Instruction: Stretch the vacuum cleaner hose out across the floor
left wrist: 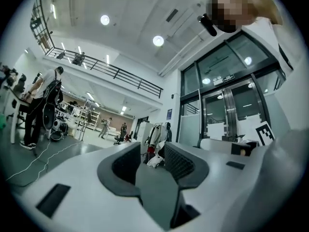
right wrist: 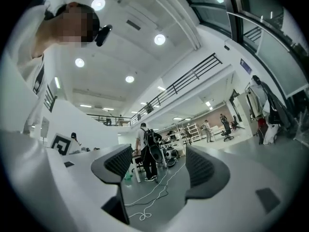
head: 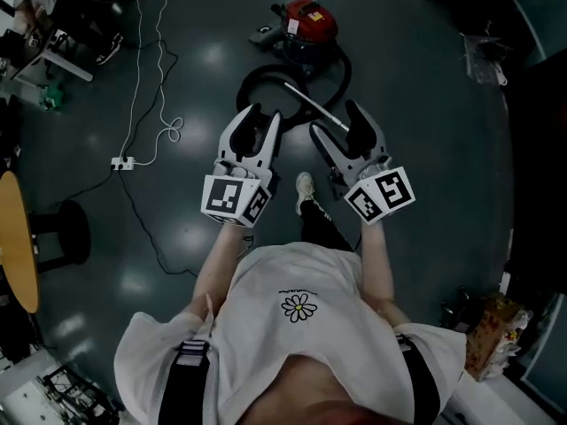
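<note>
Both grippers held level, above the floor. Left gripper (head: 263, 118): jaws narrowly parted, empty. Right gripper (head: 335, 122): jaws wide, empty. The hose (head: 248, 75) lies coiled on the far floor beside the red vacuum cleaner (head: 306, 20). Likely hazard: tugging the coil drags or tips the canister.
</note>
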Available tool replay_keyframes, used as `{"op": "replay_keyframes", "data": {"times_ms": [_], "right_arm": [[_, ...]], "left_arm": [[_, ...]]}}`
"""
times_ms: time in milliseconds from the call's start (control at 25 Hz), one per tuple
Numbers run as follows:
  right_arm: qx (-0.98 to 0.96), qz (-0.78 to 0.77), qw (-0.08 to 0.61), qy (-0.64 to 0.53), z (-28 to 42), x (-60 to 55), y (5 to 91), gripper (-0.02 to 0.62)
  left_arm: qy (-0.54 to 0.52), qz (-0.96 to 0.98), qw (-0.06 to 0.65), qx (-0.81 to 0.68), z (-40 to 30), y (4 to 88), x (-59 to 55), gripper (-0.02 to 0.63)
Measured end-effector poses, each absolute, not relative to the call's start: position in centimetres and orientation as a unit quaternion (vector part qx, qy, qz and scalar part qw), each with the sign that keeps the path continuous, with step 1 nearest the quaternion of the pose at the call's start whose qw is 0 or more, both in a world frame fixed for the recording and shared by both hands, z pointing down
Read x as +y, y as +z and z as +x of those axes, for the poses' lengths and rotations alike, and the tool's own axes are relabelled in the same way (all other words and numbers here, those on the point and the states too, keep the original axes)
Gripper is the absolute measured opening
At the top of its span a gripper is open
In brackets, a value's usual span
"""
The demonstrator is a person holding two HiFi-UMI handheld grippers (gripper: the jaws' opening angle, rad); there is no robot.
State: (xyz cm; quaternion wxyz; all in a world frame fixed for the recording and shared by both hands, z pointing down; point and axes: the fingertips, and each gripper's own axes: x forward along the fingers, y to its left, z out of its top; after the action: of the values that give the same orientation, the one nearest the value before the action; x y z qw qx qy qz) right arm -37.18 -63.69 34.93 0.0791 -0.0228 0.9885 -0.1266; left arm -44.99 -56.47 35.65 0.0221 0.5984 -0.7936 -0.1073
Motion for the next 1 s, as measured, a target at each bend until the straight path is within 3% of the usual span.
{"op": "replay_keyframes", "data": {"times_ms": [200,640,840,1000], "right_arm": [[0.995,0.033,0.011,-0.094,-44.5,-72.3,36.0,0.337],[0.974,0.010,-0.195,-0.114,-58.2,-85.1,47.6,0.337],[0.944,0.019,-0.302,-0.134,-63.5,-89.3,57.5,0.337],[0.900,0.049,-0.399,-0.166,-67.0,-92.9,73.8,0.337]], "left_arm": [[-0.097,0.586,0.020,-0.805,-53.5,35.4,-65.6,0.137],[-0.080,0.608,0.110,-0.783,-70.1,43.7,-78.1,0.146],[-0.057,0.625,0.184,-0.756,-75.6,51.8,-82.9,0.146],[-0.038,0.624,0.239,-0.743,-79.7,64.8,-86.9,0.146]]}}
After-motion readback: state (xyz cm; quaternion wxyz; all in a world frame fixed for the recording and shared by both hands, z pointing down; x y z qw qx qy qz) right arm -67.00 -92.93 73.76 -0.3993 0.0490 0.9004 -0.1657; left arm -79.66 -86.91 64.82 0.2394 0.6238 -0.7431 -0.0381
